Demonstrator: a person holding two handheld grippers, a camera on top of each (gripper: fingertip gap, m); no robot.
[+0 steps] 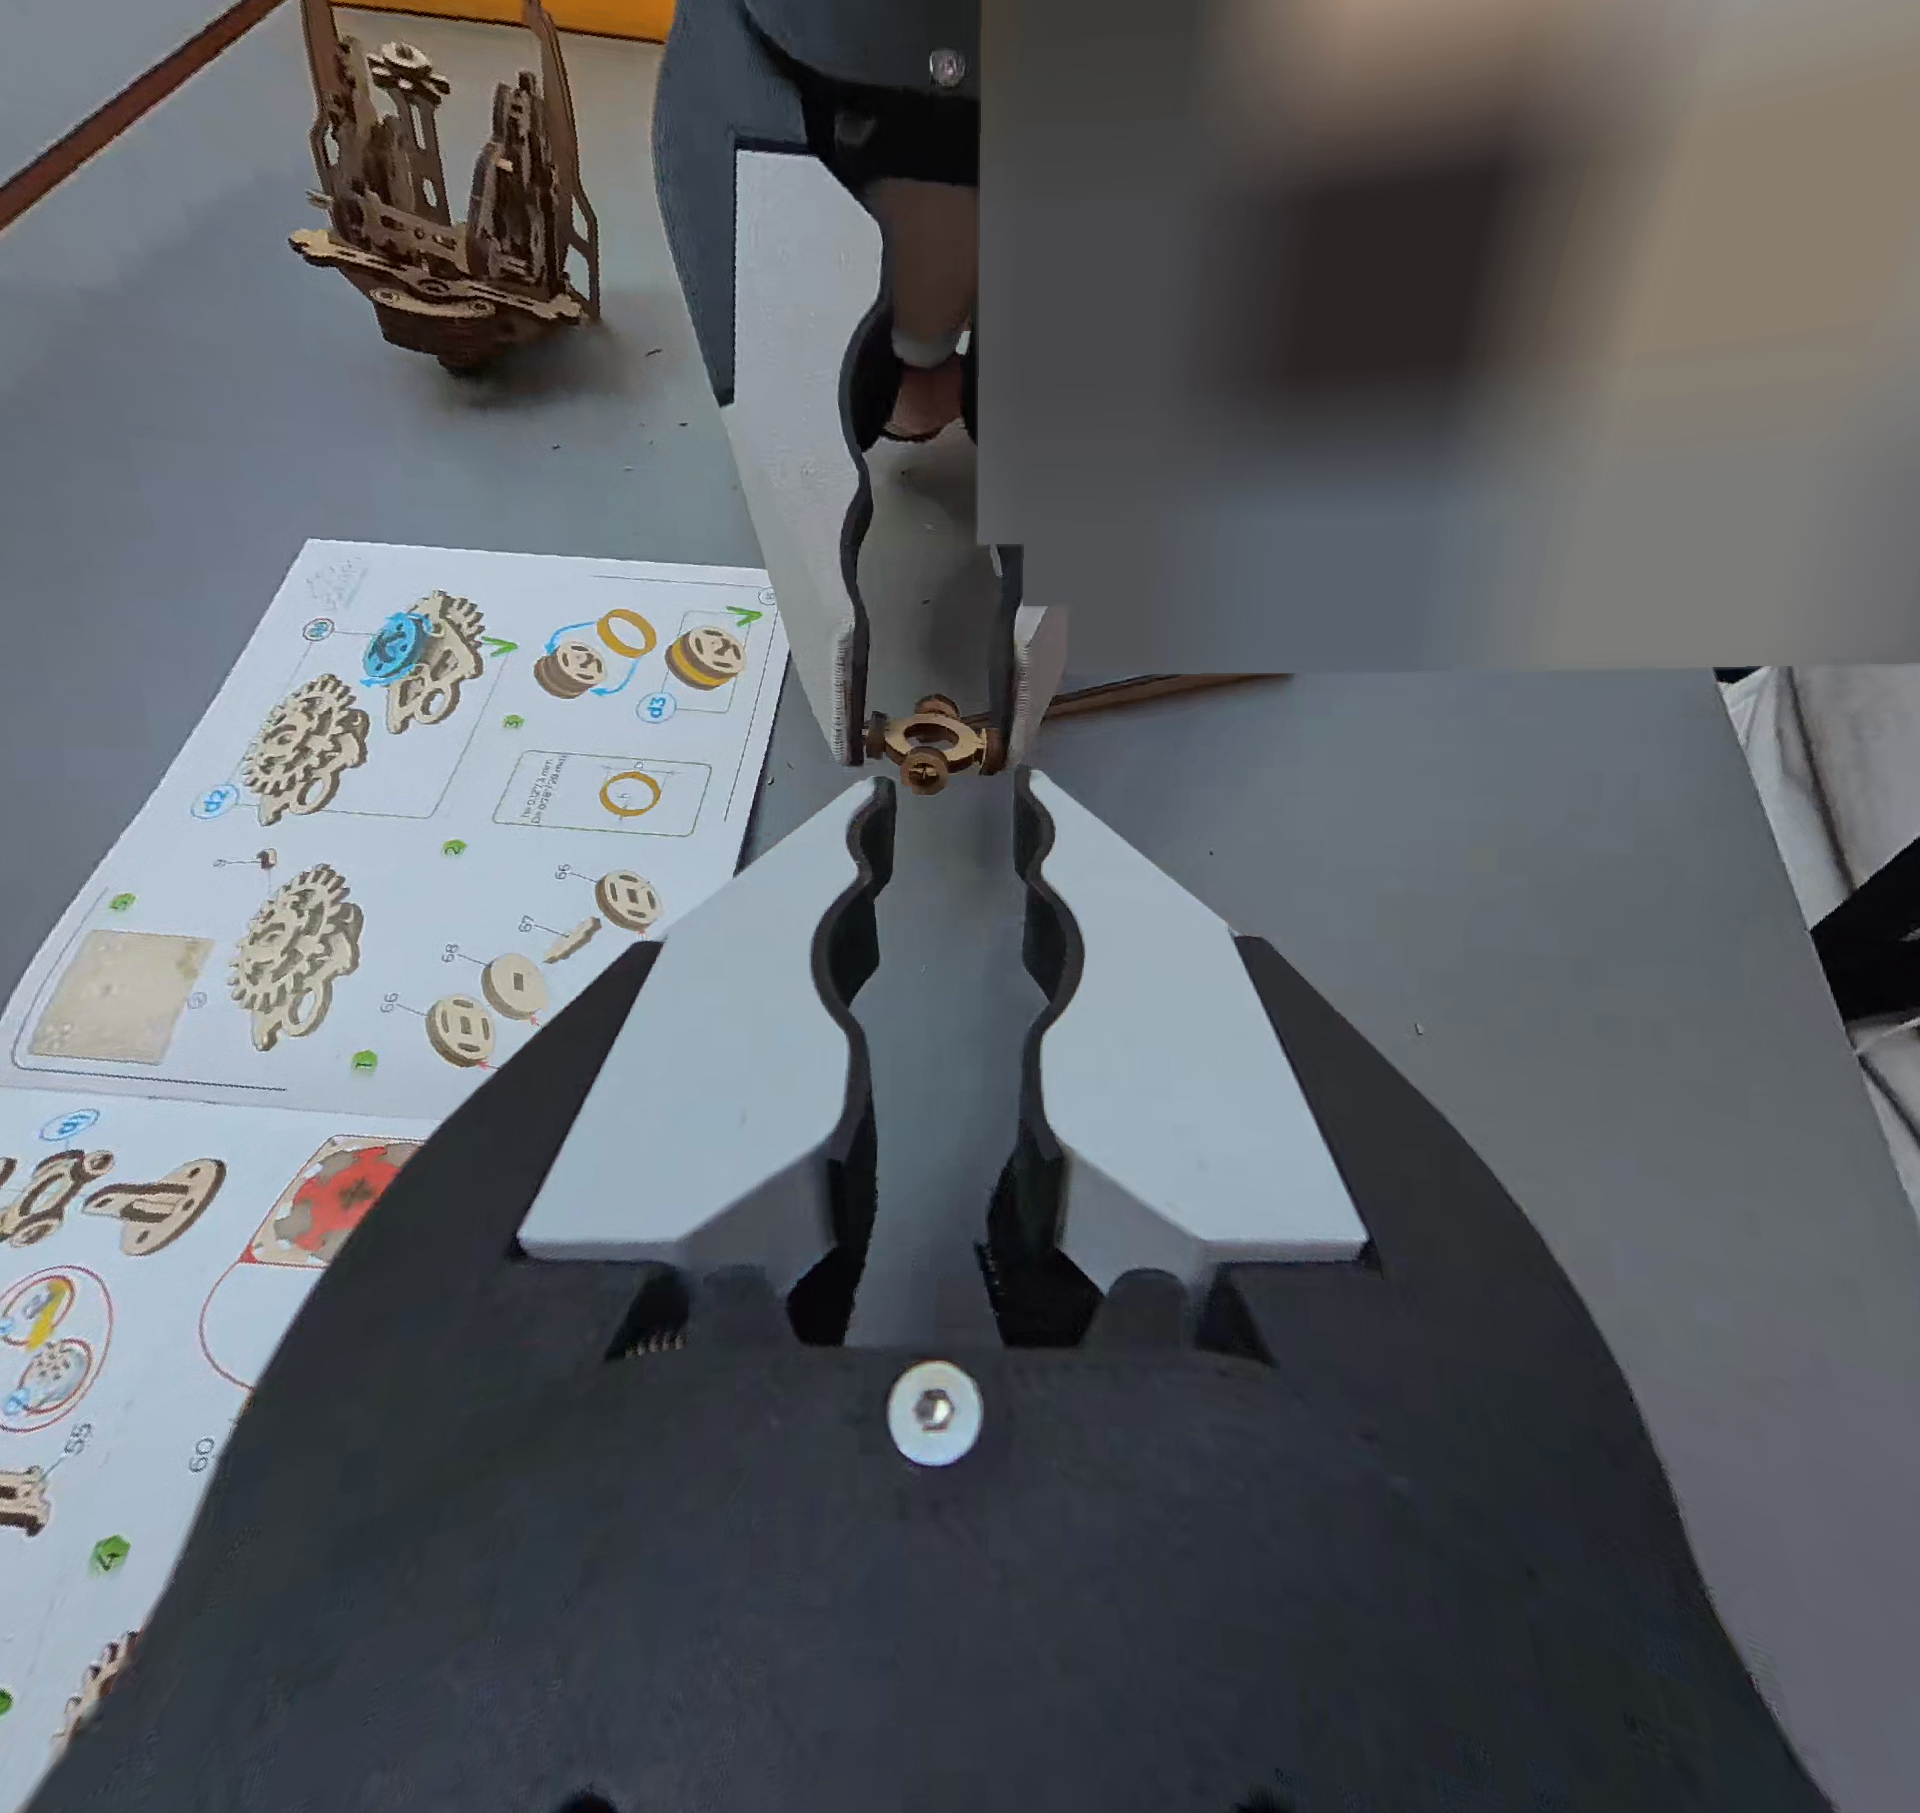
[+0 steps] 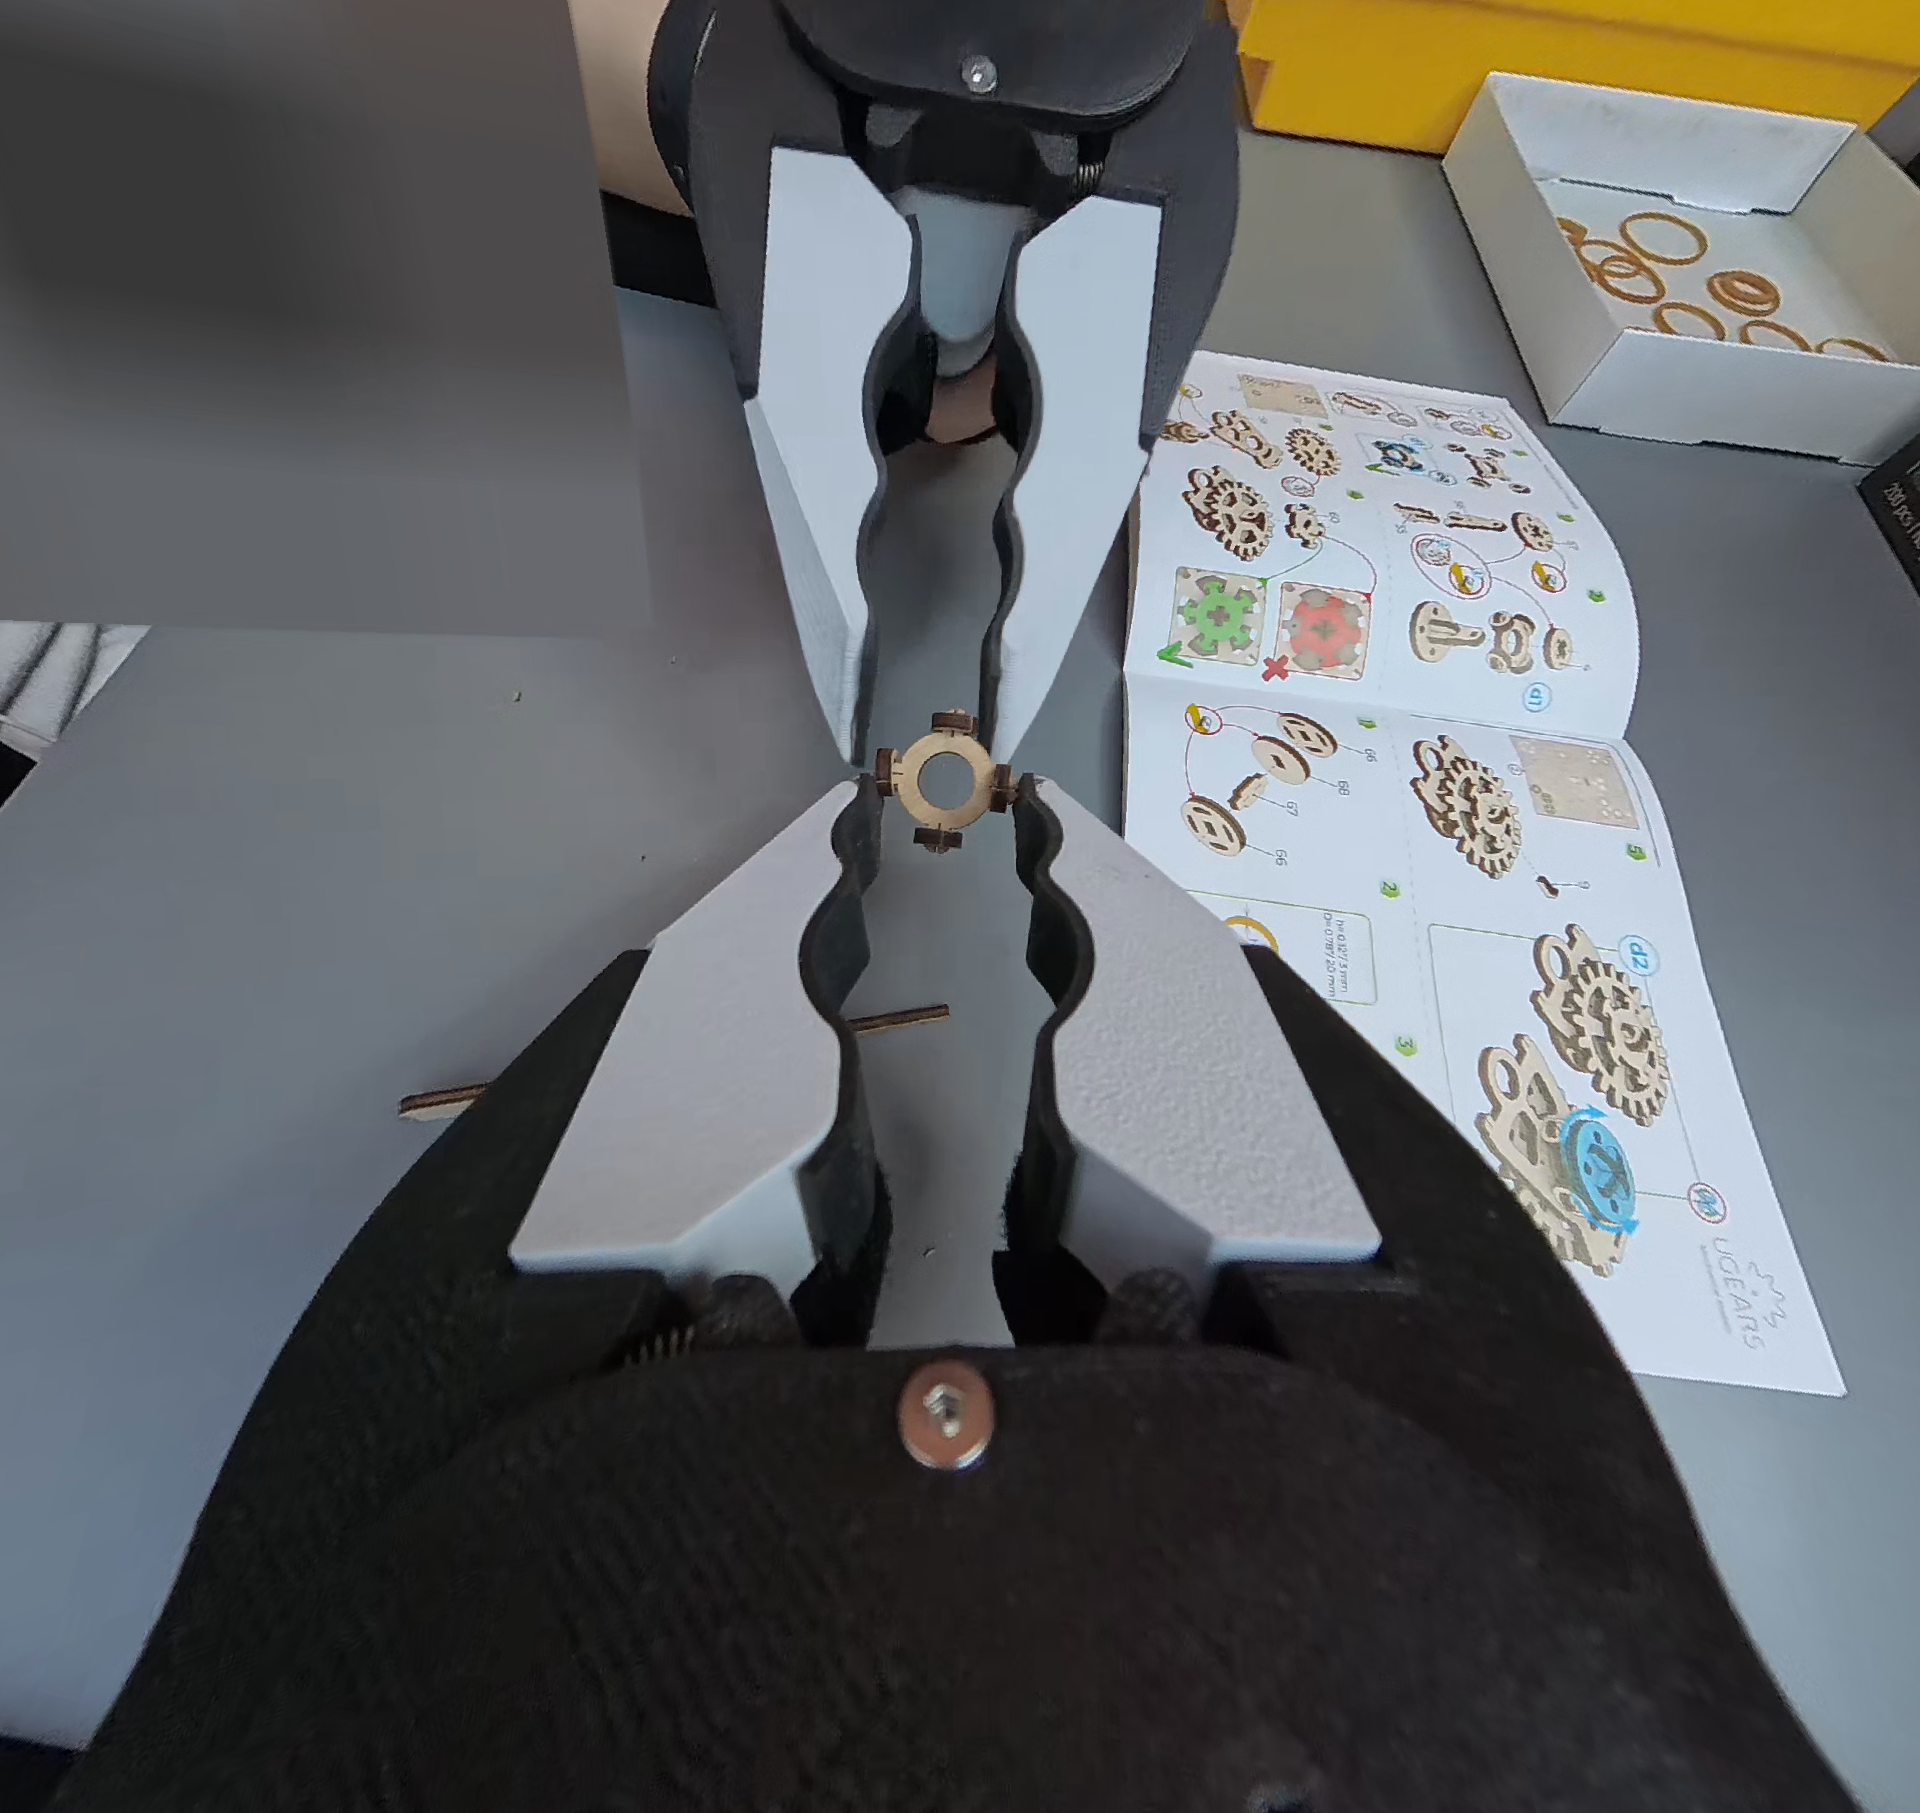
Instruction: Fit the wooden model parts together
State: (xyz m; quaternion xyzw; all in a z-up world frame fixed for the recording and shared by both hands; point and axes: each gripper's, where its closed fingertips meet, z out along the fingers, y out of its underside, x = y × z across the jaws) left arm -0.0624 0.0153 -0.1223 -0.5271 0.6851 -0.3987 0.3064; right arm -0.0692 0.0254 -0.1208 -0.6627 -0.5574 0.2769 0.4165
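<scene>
Left gripper (image 1: 956,787): jaws parted, nothing between them, tips just short of the wooden ring hub (image 2: 940,781). Right gripper (image 2: 940,789) pinches that hub by two opposite tabs, above the table (image 2: 312,932). Close your left jaws squarely on the free tabs. Stick (image 2: 675,1057) partly hidden under the right fingers; hub's far side unseen.

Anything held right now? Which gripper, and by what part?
The right gripper is shut on the small wooden ring, pinching two opposite side tabs at its fingertips. The left gripper is open just short of the ring and holds nothing.
</scene>
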